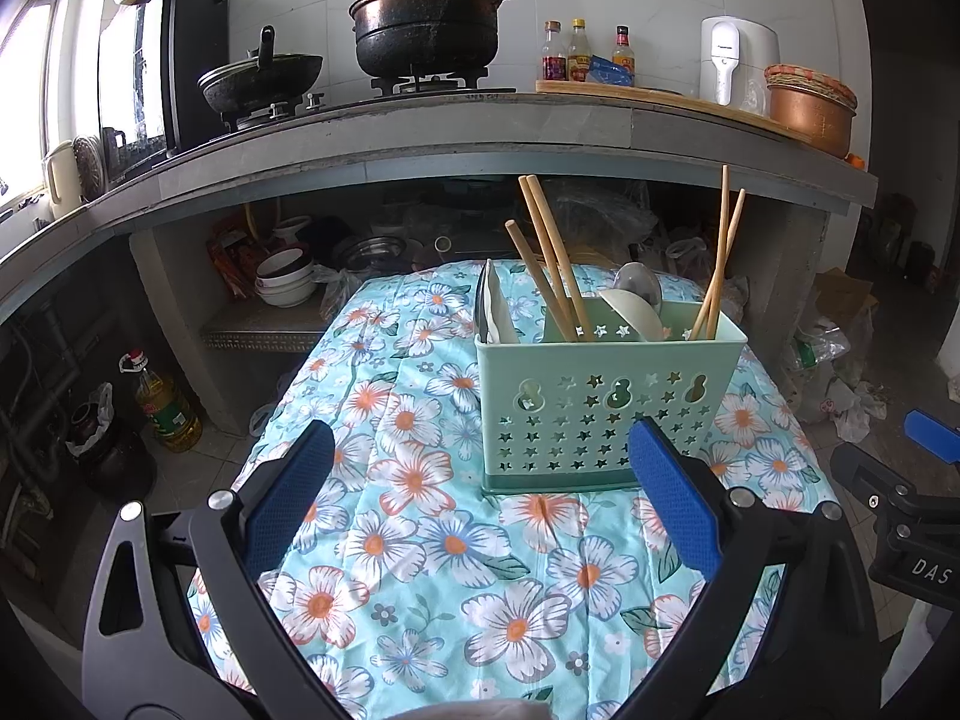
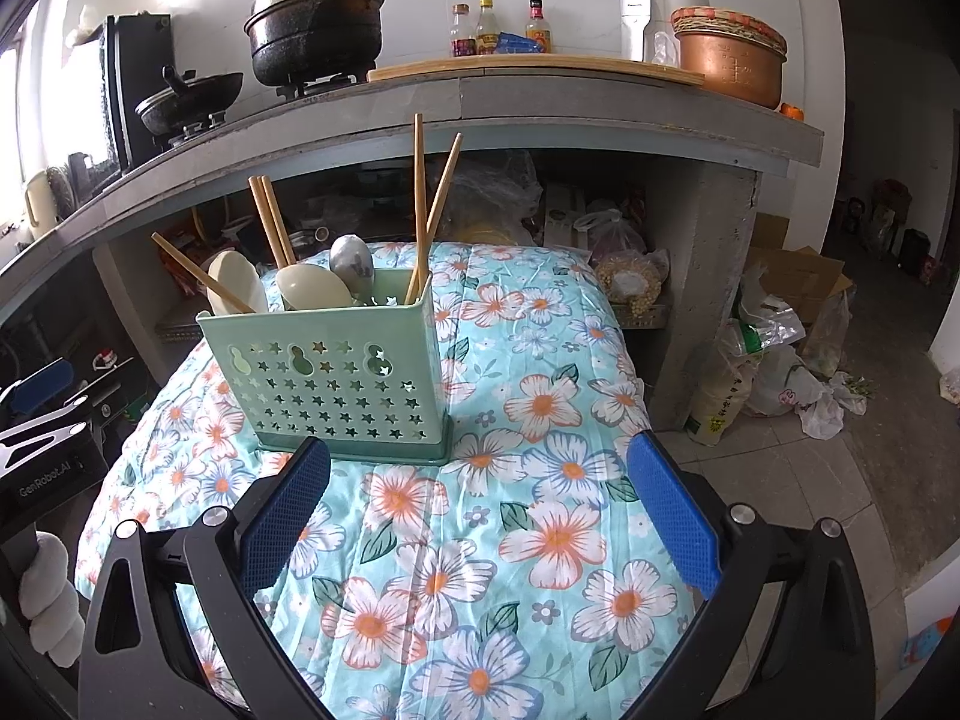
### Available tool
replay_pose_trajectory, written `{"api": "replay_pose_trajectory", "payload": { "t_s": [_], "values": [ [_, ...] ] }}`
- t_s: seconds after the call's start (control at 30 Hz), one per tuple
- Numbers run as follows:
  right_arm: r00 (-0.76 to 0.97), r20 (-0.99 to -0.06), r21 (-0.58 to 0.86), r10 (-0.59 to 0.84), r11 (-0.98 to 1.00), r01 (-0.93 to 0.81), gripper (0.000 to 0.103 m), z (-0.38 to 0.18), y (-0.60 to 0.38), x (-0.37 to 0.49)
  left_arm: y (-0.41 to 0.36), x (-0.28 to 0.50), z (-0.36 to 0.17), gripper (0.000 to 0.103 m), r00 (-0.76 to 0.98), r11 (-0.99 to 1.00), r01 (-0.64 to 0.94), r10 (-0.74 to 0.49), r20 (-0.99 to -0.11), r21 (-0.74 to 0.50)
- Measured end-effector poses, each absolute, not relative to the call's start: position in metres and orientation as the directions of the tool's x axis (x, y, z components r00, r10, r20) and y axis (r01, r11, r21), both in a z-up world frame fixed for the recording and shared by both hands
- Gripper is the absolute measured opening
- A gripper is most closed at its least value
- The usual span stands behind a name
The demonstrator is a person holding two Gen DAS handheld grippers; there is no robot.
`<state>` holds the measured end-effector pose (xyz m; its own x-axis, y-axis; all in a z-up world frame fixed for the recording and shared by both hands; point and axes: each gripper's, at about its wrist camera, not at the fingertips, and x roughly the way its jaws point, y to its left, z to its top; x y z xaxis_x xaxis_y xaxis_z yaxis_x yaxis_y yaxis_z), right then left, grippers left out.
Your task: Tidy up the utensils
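Both the left gripper (image 1: 480, 498) and right gripper (image 2: 477, 498) hang spread and empty over the floral table (image 1: 420, 570). The basket (image 1: 606, 408) holds leaning chopsticks (image 1: 552, 258); a careless bump could tip it.

In the green caddy (image 2: 336, 384): five chopsticks (image 2: 419, 204); three spoons (image 2: 312, 287); behind it, three bottles (image 2: 487, 27); two pots (image 2: 315, 30).

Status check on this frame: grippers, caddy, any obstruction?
Left hand-held gripper open, empty. Right hand-held gripper open, empty. Green caddy upright, chopsticks and spoons inside. Nothing in the way.
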<state>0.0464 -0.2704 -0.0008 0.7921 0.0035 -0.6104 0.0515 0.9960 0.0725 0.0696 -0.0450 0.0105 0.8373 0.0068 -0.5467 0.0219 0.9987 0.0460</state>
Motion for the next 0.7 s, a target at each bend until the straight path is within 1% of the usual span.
{"api": "replay_pose_trajectory", "payload": {
  "t_s": [0.7],
  "values": [
    [0.792,-0.611,0.072,0.007,0.996,0.047,0.097,-0.0021,-0.2693,0.0458,-0.0438,0.0697,0.0105,0.095,0.837,0.999,0.022,0.008,-0.548,0.047]
  ]
}}
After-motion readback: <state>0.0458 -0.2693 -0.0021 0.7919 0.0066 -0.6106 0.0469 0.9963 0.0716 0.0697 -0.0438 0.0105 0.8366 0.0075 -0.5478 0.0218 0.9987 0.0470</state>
